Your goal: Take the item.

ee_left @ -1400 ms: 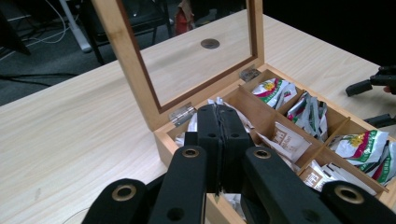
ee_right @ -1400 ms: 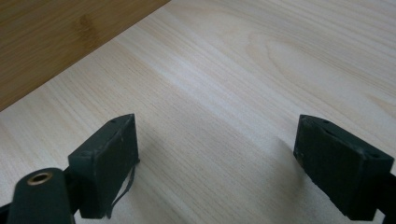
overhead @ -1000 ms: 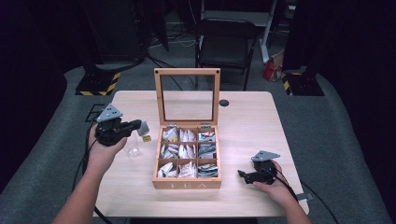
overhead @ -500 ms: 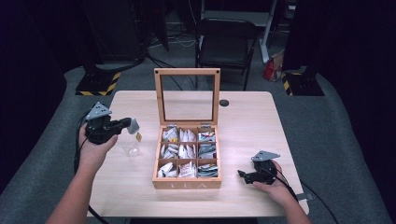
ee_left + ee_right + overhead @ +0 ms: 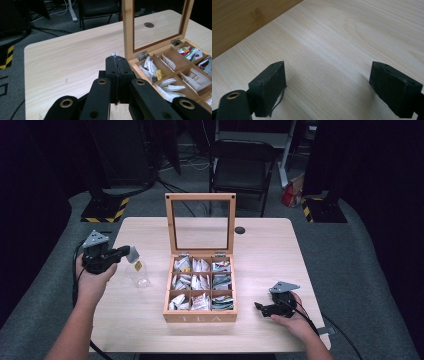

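Note:
An open wooden tea box (image 5: 200, 316) stands mid-table, its glass lid (image 5: 201, 196) upright and its compartments full of tea packets (image 5: 200, 281). To its left my left gripper (image 5: 125, 253) is shut on a small white paper piece (image 5: 133, 252), whose edge pokes out past the closed fingertips (image 5: 115, 53). A yellow tag (image 5: 138, 266) hangs just below it, above a clear glass (image 5: 141, 280). My right gripper (image 5: 260, 308) rests on the table right of the box; its jaws stand wide apart, with bare wood between the pads (image 5: 270, 85).
The box and its lid (image 5: 128, 27) are close on the right in the left gripper view. A round cable hole (image 5: 240, 230) sits in the table behind the lid. A black chair (image 5: 242, 165) stands beyond the far table edge.
My left gripper has moved left, away from the box, carrying the white paper piece. The right gripper has stayed where it was.

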`<state>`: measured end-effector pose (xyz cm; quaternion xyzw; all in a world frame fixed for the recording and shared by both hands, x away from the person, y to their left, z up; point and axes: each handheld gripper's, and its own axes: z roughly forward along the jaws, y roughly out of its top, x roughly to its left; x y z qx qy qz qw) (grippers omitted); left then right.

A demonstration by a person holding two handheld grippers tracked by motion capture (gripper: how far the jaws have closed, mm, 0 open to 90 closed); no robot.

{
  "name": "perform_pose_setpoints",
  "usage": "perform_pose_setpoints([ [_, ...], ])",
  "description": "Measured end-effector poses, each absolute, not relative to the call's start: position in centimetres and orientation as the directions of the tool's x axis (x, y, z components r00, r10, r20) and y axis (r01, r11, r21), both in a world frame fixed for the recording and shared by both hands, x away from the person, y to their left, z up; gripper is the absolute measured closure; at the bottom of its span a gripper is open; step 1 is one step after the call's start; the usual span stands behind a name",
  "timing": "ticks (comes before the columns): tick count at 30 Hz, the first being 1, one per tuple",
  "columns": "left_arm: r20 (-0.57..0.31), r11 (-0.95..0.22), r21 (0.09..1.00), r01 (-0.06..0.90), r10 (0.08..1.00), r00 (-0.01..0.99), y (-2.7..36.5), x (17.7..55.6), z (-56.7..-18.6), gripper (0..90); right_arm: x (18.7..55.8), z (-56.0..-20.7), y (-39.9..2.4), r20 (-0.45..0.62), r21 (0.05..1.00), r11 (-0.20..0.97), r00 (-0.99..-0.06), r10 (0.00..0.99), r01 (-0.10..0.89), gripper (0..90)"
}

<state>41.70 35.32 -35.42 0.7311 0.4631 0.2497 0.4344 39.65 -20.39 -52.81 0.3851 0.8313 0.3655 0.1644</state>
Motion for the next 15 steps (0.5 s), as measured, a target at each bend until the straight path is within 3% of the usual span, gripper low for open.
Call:
perform_pose_setpoints([
  [15, -0.049, -0.175, 0.851, 0.496, 0.913, 0.406, 36.0, 42.2, -37.8, 89.0, 39.6, -52.8, -20.4, 0.006, 0.737, 0.434, -0.646, 0.763, 0.519, 13.1],
])
